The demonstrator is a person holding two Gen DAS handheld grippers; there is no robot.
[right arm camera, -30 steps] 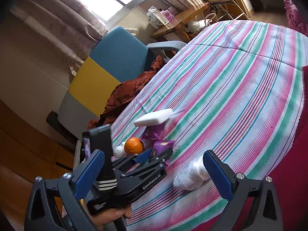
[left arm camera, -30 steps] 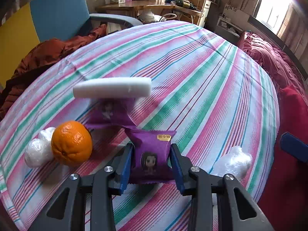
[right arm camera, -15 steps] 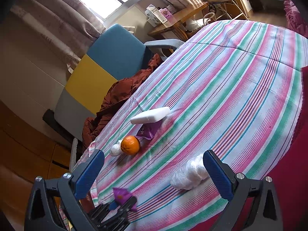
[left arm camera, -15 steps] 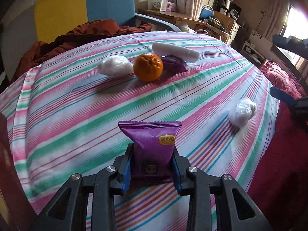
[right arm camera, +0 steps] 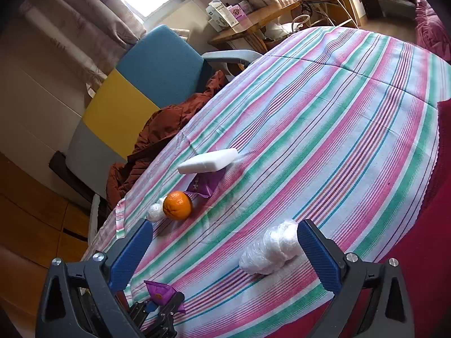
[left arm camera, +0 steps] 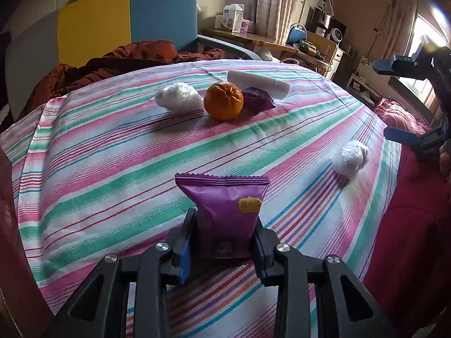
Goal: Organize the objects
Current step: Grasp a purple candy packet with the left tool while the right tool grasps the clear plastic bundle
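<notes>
Meanwhile, the left claw is clenched on a purple foil snack packet, held upright above the near edge of the striped-cloth bench, well apart from the far cluster: a second purple packet, an orange mandarin and a white foam block. The right claw hangs released beside a white plastic-wrapped ball. Judging by this, the packet is mid-carry; next comes choosing its spot and setting it down flat.
</notes>
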